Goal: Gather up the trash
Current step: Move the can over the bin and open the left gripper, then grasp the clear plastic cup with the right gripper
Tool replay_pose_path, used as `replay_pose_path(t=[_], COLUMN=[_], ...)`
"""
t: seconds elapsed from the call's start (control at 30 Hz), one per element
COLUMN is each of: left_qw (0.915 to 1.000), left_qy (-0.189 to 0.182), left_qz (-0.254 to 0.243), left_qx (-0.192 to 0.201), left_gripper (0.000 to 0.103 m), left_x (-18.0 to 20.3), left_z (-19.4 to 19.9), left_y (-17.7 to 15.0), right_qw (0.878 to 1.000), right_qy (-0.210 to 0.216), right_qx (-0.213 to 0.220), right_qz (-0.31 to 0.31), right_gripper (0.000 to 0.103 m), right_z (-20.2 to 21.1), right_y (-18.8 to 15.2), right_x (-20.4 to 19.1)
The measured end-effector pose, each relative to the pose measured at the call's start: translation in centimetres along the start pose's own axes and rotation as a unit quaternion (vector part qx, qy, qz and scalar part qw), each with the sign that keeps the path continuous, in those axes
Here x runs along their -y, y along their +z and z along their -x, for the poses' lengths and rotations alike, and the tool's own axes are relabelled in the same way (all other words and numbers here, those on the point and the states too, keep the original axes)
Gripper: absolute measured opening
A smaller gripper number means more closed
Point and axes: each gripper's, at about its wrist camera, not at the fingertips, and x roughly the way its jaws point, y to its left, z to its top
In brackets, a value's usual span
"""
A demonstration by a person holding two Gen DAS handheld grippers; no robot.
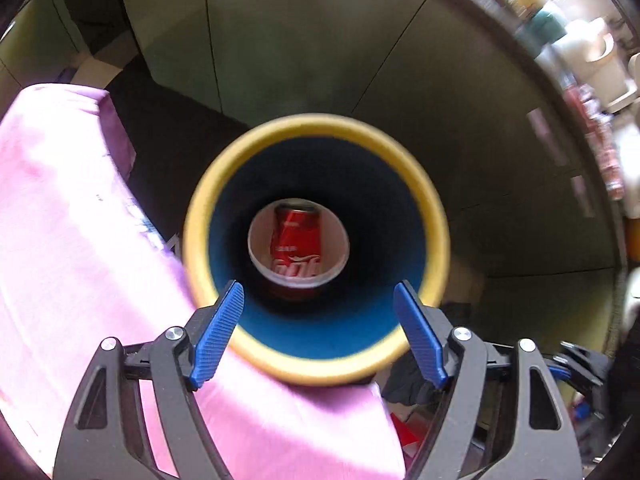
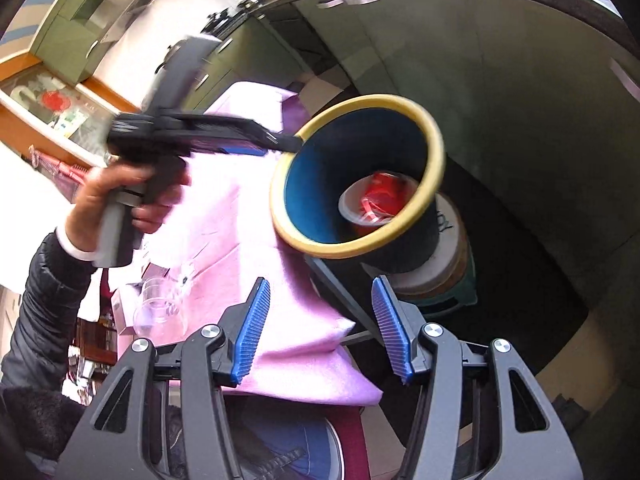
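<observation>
A round trash bin with a yellow rim [image 1: 316, 376] and blue inside stands beside the pink-clothed table. A red cola can [image 1: 297, 244] lies at its bottom, inside a white cup. My left gripper [image 1: 320, 336] is open and empty, right above the bin's mouth. In the right wrist view the bin [image 2: 356, 246] sits ahead with the red can [image 2: 384, 192] inside. My right gripper [image 2: 320, 328] is open and empty, short of the bin. The left gripper's tool [image 2: 192, 128] shows there, held by a hand, its tip at the bin's rim.
A pink cloth [image 1: 80, 240] covers the table left of the bin. A clear plastic cup [image 2: 160, 308] lies on the cloth [image 2: 224, 216]. Dark green cabinets [image 1: 320, 40] stand behind. A stack of round containers [image 2: 444, 264] sits behind the bin on the floor.
</observation>
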Motion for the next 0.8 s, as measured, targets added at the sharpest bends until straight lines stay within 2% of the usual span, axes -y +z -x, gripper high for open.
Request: replay_pose_path(t=[0.17,0.3,0.33,0.4,0.5,0.57,0.63,0.7,0.8], left_qw=[0.9958,0.9892,0.9867,0.9811,0.9704,0.9626,0.9551,0.9484,0.9398], left_qy=[-0.033,-0.040,-0.044,-0.048,-0.036,-0.031,-0.025,-0.019,-0.009], left_qz=[0.005,0.023,0.032,0.047,0.070,0.085,0.102,0.120,0.144], left_qx=[0.085,0.139,0.153,0.181,0.228,0.255,0.277,0.293,0.310], left_gripper=[0.077,0.077,0.077,0.079,0.081,0.083,0.083,0.083,0.083], left_x=[-2.5,-5.9,-7.0,-8.7,-11.4,-12.6,-13.9,-15.2,-16.6], left_z=[8.8,14.5,15.7,18.0,21.1,22.6,24.1,24.9,25.2], left_y=[-5.5,-10.4,-11.8,-15.2,-20.8,-24.2,-27.7,-31.0,-35.3], right_qw=[0.997,0.988,0.985,0.976,0.956,0.942,0.928,0.920,0.916], right_qy=[0.018,0.033,0.040,0.057,0.091,0.094,0.091,0.087,0.077], right_qx=[-0.019,-0.040,-0.045,-0.047,-0.038,-0.025,-0.010,-0.002,-0.006], right_qz=[0.066,0.143,0.164,0.206,0.277,0.322,0.361,0.383,0.394], right_gripper=[0.055,0.055,0.057,0.068,0.080,0.092,0.095,0.098,0.098], right_z=[-2.0,-3.5,-3.9,-4.4,-5.1,-5.6,-6.5,-7.6,-10.1], right_y=[-0.1,-0.5,-0.7,-1.3,-2.8,-4.3,-5.7,-6.5,-7.2], right_x=[-4.5,-9.9,-11.3,-14.0,-18.0,-19.9,-21.2,-21.5,-21.1])
